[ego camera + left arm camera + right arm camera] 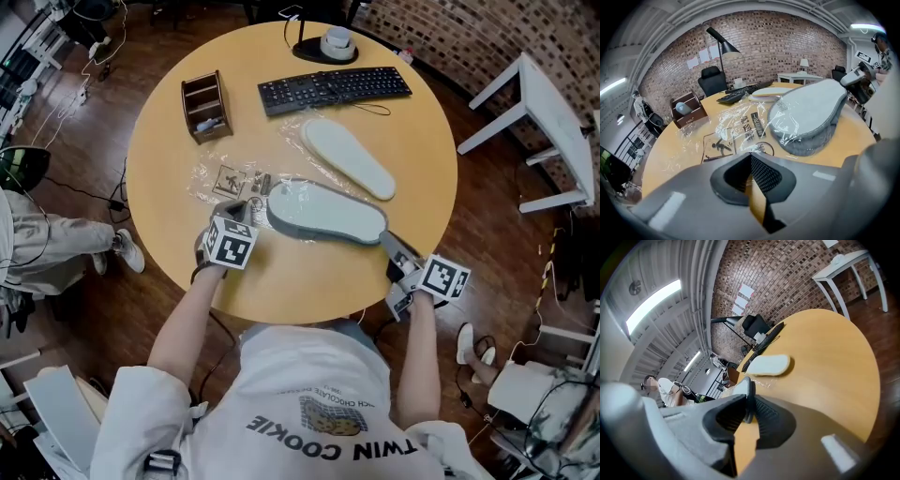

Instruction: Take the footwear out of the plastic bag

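A grey slipper (pixel 323 214) lies sole-up at the near middle of the round wooden table (pixel 281 281), its far end still inside the clear plastic bag (pixel 234 183). My right gripper (pixel 392 246) is shut on the slipper's near-right end; the right gripper view shows that rim (pixel 743 387) pinched between the jaws of my right gripper (pixel 749 401). My left gripper (pixel 248 208) sits at the bag's near edge with its jaws together, and the film (pixel 736 124) runs right up to my left gripper (pixel 751 157). A second slipper (pixel 347 157), pale sole up, lies free beyond.
A black keyboard (pixel 334 89) and a lamp base (pixel 325 47) sit at the table's far side, a wooden organiser (pixel 206 105) at the far left. A white side table (pixel 553 103) stands to the right. A seated person's leg (pixel 56 239) is at the left.
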`<state>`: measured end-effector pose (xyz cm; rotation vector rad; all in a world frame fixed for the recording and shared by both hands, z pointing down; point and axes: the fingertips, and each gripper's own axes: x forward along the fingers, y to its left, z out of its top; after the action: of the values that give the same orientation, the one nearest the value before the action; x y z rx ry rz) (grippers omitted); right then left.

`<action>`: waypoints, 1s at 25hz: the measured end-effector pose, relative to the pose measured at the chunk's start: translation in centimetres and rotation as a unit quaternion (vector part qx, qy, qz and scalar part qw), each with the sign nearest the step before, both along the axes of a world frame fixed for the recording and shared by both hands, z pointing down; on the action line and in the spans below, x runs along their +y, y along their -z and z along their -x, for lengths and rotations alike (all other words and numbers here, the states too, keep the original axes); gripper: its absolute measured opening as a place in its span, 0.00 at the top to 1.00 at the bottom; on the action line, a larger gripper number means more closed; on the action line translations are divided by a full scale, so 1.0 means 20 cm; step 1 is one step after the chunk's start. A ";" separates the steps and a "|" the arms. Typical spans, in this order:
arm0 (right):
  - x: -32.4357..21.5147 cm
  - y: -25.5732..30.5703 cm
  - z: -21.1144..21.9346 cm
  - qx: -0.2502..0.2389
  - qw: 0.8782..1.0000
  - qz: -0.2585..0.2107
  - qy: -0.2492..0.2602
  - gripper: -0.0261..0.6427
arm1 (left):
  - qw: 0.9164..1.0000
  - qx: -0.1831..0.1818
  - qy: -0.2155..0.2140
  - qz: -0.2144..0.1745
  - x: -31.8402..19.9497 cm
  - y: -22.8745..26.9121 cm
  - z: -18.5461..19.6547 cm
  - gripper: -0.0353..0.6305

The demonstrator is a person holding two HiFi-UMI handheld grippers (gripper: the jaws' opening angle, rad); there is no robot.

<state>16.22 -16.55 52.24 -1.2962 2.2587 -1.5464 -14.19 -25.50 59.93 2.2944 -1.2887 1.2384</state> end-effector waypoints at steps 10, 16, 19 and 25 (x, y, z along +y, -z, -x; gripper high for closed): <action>0.04 0.09 -0.24 0.015 0.999 -0.033 -0.020 0.88 | 1.000 -0.002 0.004 0.000 -0.01 0.01 0.00 0.94; 0.09 0.04 -0.33 0.018 0.999 -0.026 -0.028 0.88 | 1.000 -0.005 0.006 0.000 -0.01 0.00 0.00 0.94; 0.12 0.00 -0.38 0.019 0.999 -0.021 -0.032 0.88 | 1.000 -0.004 0.008 0.001 -0.01 0.00 0.00 0.94; 0.24 -0.19 -0.49 0.047 0.991 0.081 -0.093 0.87 | 1.000 -0.003 0.006 0.001 -0.01 0.01 0.00 0.94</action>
<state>26.01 -11.76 56.12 -1.6038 2.0291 -1.6626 -14.14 -25.64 59.79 2.2792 -1.3007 1.2423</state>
